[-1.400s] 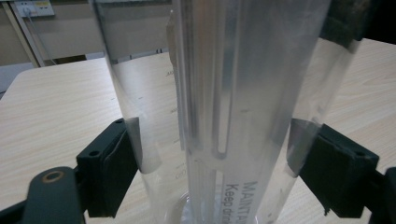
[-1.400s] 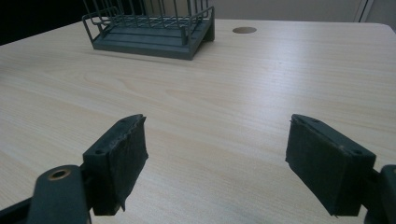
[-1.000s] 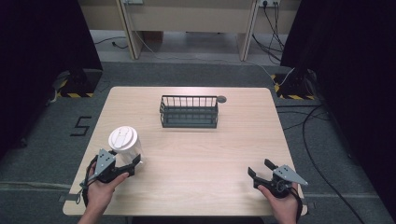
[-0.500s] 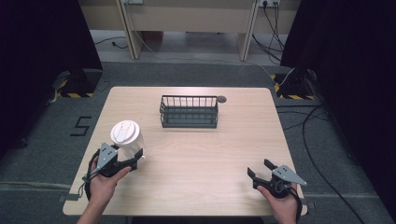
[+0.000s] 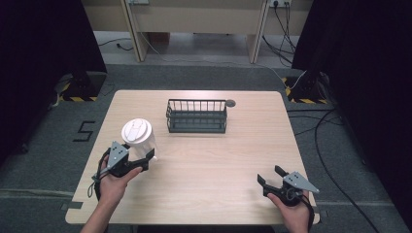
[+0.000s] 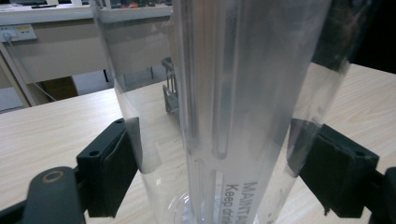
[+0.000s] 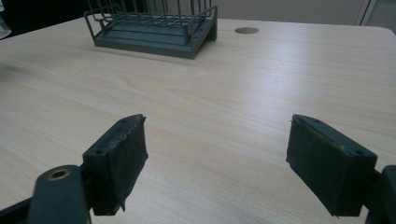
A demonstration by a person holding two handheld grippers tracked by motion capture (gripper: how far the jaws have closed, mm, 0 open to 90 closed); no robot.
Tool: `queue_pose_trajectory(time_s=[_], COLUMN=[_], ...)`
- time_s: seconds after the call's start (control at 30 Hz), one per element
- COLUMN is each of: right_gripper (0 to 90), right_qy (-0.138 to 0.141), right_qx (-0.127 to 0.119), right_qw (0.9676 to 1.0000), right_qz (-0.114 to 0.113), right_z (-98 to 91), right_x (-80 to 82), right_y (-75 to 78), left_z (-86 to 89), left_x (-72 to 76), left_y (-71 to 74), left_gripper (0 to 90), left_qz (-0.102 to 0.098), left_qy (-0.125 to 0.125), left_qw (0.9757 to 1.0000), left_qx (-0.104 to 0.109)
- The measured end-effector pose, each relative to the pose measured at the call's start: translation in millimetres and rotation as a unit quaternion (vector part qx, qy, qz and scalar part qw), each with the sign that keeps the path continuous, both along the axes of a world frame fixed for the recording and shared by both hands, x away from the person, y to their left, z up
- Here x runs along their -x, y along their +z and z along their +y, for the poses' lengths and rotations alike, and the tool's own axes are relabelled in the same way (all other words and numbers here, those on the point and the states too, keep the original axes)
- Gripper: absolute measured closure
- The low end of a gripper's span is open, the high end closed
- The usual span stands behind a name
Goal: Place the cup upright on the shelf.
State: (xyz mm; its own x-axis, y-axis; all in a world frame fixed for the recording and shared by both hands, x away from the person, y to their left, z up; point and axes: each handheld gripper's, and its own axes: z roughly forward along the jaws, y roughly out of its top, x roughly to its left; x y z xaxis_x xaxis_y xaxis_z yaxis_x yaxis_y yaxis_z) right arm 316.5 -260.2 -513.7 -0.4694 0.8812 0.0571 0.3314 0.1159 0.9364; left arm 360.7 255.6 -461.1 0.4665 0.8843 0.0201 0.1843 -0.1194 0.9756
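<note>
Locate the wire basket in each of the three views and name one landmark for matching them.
High view: the wire basket stands at the table's far middle.
Left gripper view: a sliver of it shows behind the clear cup.
Right gripper view: upper left, far across the table.
Shared landmark: the basket itself.

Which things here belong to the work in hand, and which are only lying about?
In the work:
- clear cup with white lid
- left gripper, shut on the cup
- wire basket, probably the target

Lying about:
- right gripper, open, idle
- cables on the floor
</note>
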Motion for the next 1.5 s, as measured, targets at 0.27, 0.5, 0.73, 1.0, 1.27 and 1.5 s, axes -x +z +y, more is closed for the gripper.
queue_pose_trajectory(time_s=[0.27, 0.5, 0.73, 1.0, 1.27, 1.5], right_gripper=[20.3, 20.2, 20.1, 20.2, 20.3, 20.3], right_qy=[0.0, 0.0, 0.0, 0.001, 0.001, 0.0], right_qx=[0.0, 0.0, 0.0, 0.0, 0.0, 0.0], right_qw=[1.0, 1.0, 1.0, 1.0, 1.0, 1.0], right_qz=[0.0, 0.0, 0.0, 0.001, 0.001, 0.002], right_z=[-0.1, -0.1, -0.3, -0.2, -0.3, -0.6], right_x=[-0.1, 0.0, 0.0, 0.0, -0.1, -0.1], right_y=[0.0, 0.0, 0.0, 0.1, 0.1, 0.1], left_z=[-12.3, -19.2, -25.9, -34.6, -43.1, -49.8], left_x=[-11.4, -18.3, -25.9, -32.8, -38.5, -44.3], left_y=[8.0, 10.6, 15.3, 19.6, 22.2, 24.5], left_gripper=[17.7, 17.7, 17.7, 17.7, 17.7, 17.8], left_qz=[-0.005, -0.005, -0.008, -0.011, -0.012, -0.012], left_qy=[-0.011, -0.015, -0.018, -0.024, -0.031, -0.034], left_qw=[0.9999, 0.9999, 0.9998, 0.9996, 0.9994, 0.9993], left_qx=[-0.002, -0.003, -0.002, -0.003, -0.008, -0.01])
